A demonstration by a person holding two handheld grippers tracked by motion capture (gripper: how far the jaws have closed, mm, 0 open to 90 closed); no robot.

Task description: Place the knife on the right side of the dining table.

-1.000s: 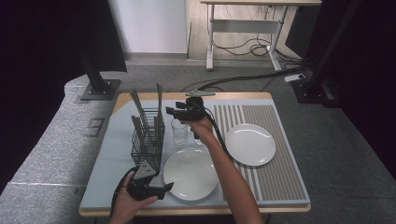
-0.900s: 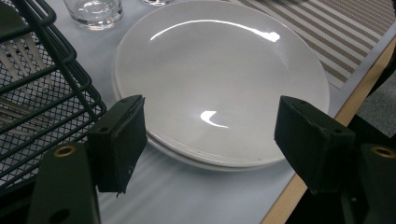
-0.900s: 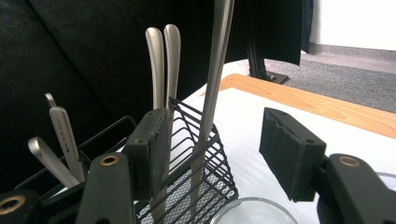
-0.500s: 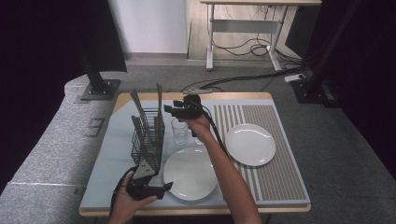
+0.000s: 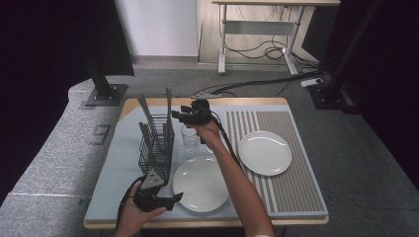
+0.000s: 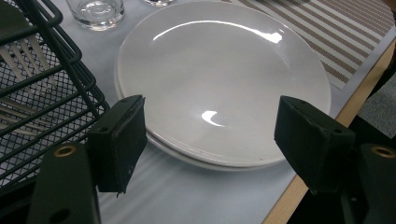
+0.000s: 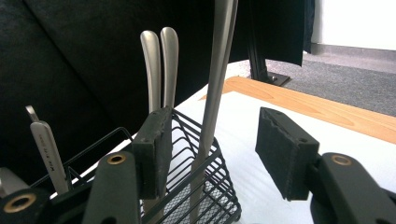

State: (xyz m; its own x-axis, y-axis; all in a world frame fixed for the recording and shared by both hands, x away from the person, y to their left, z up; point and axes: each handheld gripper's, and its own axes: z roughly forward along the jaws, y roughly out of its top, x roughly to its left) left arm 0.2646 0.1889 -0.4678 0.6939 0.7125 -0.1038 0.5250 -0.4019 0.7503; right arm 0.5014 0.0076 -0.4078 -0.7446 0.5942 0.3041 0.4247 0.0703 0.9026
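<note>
Cutlery stands upright in the black wire basket (image 5: 157,148) at the left of the counter (image 5: 123,168). Right tool (image 5: 179,116), at upper centre of the high view, has just been closing; its jaws flank the tall steel handle (image 7: 219,79) without pressing it. Left tool (image 5: 173,199), at the lower left, is released, jaws spread before the near white plate (image 6: 219,79), touching nothing.

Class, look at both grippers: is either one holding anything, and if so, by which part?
Nothing is held. The right gripper has been closing around a tall utensil handle in the wire basket, pads not yet touching. The left gripper is open over the plate.
</note>
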